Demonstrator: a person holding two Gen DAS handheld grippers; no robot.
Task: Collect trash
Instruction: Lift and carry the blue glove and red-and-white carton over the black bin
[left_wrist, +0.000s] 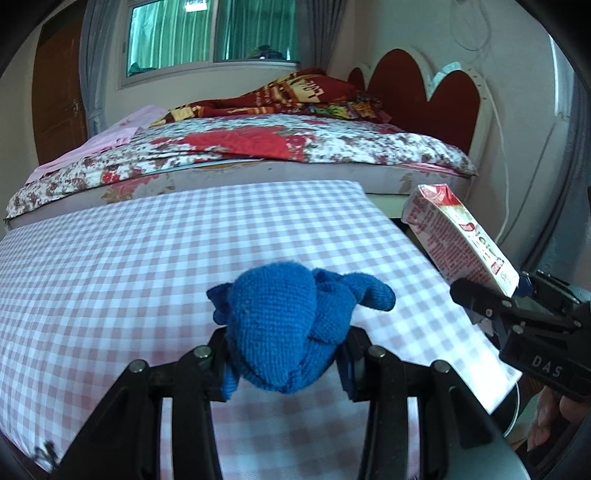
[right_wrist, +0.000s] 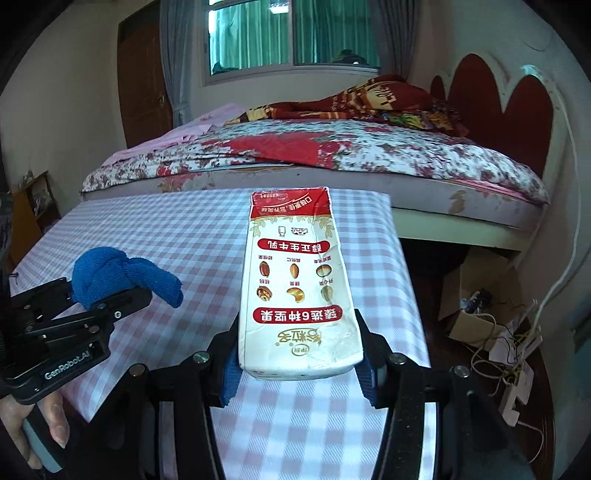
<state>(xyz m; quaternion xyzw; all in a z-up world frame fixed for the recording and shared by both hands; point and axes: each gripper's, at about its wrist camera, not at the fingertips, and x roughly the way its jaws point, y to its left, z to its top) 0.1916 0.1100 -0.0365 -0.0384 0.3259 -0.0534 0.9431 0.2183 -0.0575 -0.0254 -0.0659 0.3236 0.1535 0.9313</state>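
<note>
While both hands are loaded, the relation that matters is how each held thing lies from its own gripper. Low in the centre of the right wrist view, the right gripper (right_wrist: 301, 363) is clamped on the near end of a drink carton (right_wrist: 295, 280), its blue pads pressing the two narrow sides. The carton's long axis runs straight out along the fingers, toward the upper middle of the frame, with its printed face upward and its folded red top farthest from the gripper. It hangs above the pink-checked surface (right_wrist: 184, 236) rather than resting on it, as far as the view shows.

Low in the centre of the left wrist view, the left gripper (left_wrist: 284, 363) is closed at a narrow setting on a balled blue knitted cloth (left_wrist: 280, 325), which bulges up and forward out of the fingers, one loose end trailing toward the right of the frame. The right gripper appears there at the right edge, so the two sit side by side and near each other.

No bin or bag shows in either view, so I cannot tell which hand is nearer the drop place. Beyond the surface, across the upper half of both frames, stands a bed (right_wrist: 332, 155) with a floral cover.
</note>
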